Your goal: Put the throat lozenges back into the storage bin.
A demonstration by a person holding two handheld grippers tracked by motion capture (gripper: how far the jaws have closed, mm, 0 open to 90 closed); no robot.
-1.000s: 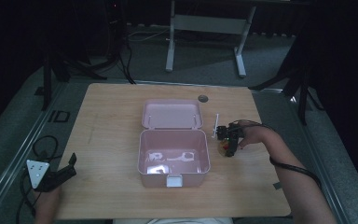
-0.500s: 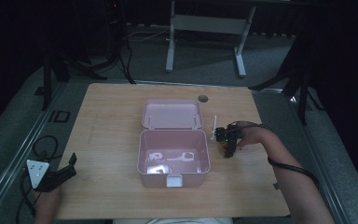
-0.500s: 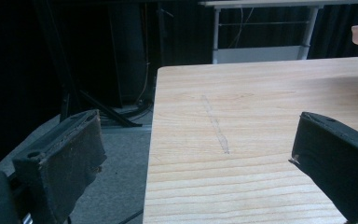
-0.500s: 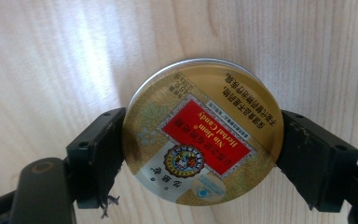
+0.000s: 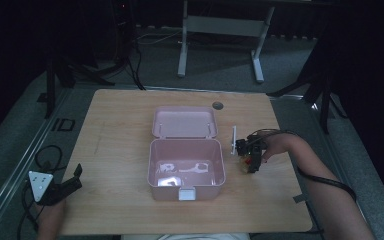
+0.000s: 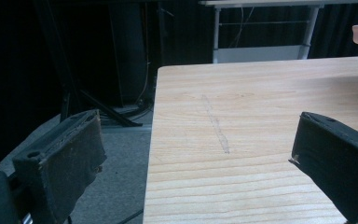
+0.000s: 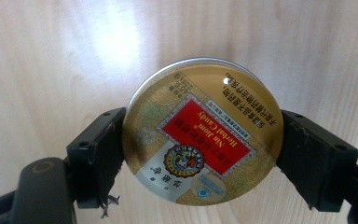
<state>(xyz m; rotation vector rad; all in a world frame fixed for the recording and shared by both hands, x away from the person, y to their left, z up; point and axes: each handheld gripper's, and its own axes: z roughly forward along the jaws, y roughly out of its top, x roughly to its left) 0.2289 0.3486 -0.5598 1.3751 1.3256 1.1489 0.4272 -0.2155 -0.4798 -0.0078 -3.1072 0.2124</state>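
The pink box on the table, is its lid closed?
No, the pink box stands open, its lid tipped back behind it.

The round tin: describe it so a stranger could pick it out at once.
Start at the open pink box in the middle of the wooden table. Just off its right side, the right gripper holds the tin between its jaws. It is a flat gold disc with a red label reading "Herbal Candy".

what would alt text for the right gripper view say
A round gold metal candy tin with a red label sits clamped between the right gripper's two black jaws, lid facing the camera, label upside down. Behind it lies the pale wooden table.
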